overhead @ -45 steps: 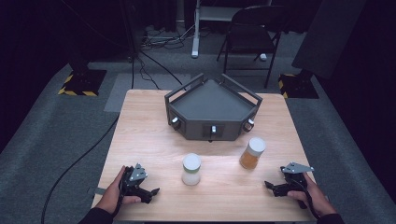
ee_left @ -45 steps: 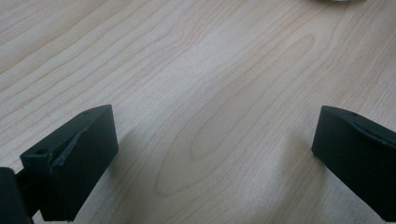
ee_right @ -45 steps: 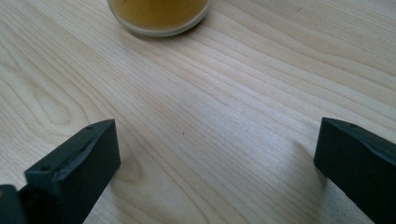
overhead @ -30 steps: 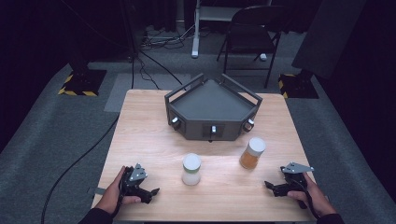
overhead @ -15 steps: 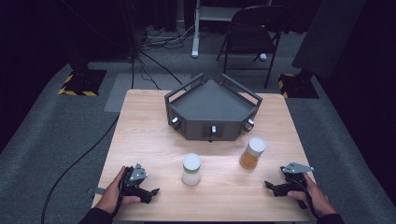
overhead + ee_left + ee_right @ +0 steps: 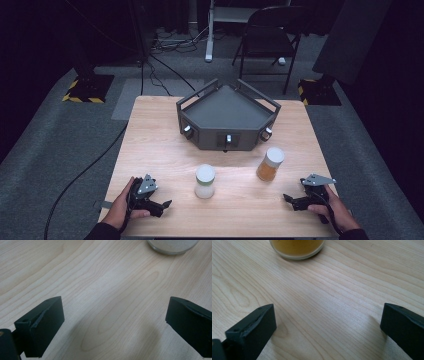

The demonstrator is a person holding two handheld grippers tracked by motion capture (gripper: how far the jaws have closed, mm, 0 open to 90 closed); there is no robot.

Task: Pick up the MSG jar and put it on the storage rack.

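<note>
The left gripper (image 6: pixel 159 204) rests on the bench (image 6: pixel 155 145) at the near left corner, held in a hand (image 6: pixel 121 207); its jaws stand wide apart with bare wood between them. The right gripper (image 6: pixel 292 200) rests near the near right corner in the other hand (image 6: pixel 336 212), jaws likewise spread and holding nothing. Beyond the left gripper, near the middle of the near half, stands an upright jar with white contents (image 6: pixel 204 181) and a pale lid; in the left gripper view its base is cut off at the top edge (image 6: pixel 172 245). Farther back and toward the right edge stands an upright jar with amber contents (image 6: pixel 270 164), also lidded; in the right gripper view its base is cropped at the top edge (image 6: pixel 297 247). The two jars stand apart. At the far middle sits a dark angular tray (image 6: pixel 227 107) with raised rails and three knobs on its near faces; its floor appears bare.
</note>
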